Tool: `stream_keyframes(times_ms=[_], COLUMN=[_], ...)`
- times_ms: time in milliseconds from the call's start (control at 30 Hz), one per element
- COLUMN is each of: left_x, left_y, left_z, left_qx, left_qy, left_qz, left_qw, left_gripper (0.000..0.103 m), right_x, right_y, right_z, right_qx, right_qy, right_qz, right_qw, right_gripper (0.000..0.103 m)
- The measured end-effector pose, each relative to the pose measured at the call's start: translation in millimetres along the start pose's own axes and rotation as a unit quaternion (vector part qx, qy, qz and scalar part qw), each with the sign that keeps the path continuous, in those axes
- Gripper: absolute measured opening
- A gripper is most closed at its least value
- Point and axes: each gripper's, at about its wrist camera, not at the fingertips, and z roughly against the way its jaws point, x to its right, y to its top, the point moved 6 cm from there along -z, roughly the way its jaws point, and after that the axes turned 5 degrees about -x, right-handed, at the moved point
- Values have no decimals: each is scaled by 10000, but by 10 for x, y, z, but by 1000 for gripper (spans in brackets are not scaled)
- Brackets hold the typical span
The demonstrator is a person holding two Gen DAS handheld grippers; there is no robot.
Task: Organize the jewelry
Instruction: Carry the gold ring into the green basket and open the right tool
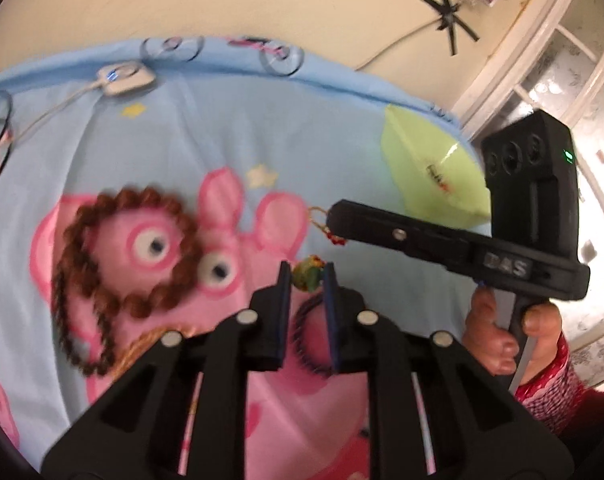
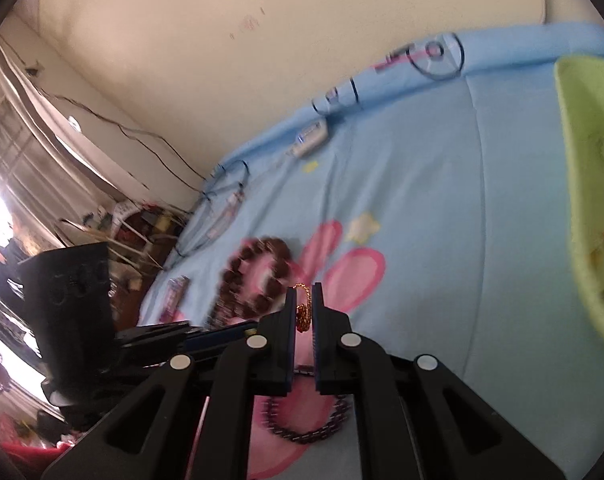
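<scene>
My left gripper [image 1: 306, 278] is shut on a small green and yellow bead ornament [image 1: 308, 276], held above the blue cartoon bedsheet [image 1: 229, 136]. My right gripper [image 2: 304, 307] is shut on a gold and red earring [image 2: 303, 312]; in the left wrist view it [image 1: 332, 220] reaches in from the right with the earring [image 1: 326, 232] hanging at its tip. A brown bead necklace [image 1: 113, 272] lies on the sheet to the left, also in the right wrist view [image 2: 257, 276]. A dark bead bracelet [image 2: 310, 432] lies under my right gripper. A light green tray [image 1: 434, 172] sits at the far right, close on the right in the right wrist view [image 2: 586, 184].
A white corded controller [image 1: 125, 78] lies near the bed's far edge by the cream wall. A window with white frames [image 1: 562, 60] is to the right. Clutter and cables [image 2: 141, 224] sit beyond the bed's left side. A gold chain [image 1: 141, 350] lies near the brown necklace.
</scene>
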Motion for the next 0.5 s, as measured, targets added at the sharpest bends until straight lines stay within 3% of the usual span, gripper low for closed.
stream_keyframes(times_ms=[100,300,367,467,500], left_x=[296,1147,1339,1438,1442], left_y=[270,793,956,1239,1311], left_z=[-42,-414,-601,-896,-1002], left_qx=[50,-9,-101,-149,-226], left_qy=[-174,-461,-457,-125,-55], left_qz=[-379,-1255,-1392,-1419,-1374], left_qw=[9991,9910,9892,9897,9902], left_gripper=[15,15,15,16,23], right_x=[61,633,860,1200,1290], right_y=[132,393,461,545,568], right_z=[463,1351,1474,1505,1479], right_qx=[437,1154,1147,1078,1028], right_qy=[-312,-1195,-1508,-1881,-1935], right_qz=[114,-307,-478,-832,-908], right_qw=[9985,9856,9807,9727,9715], right_gripper=[0,0,0,0,0])
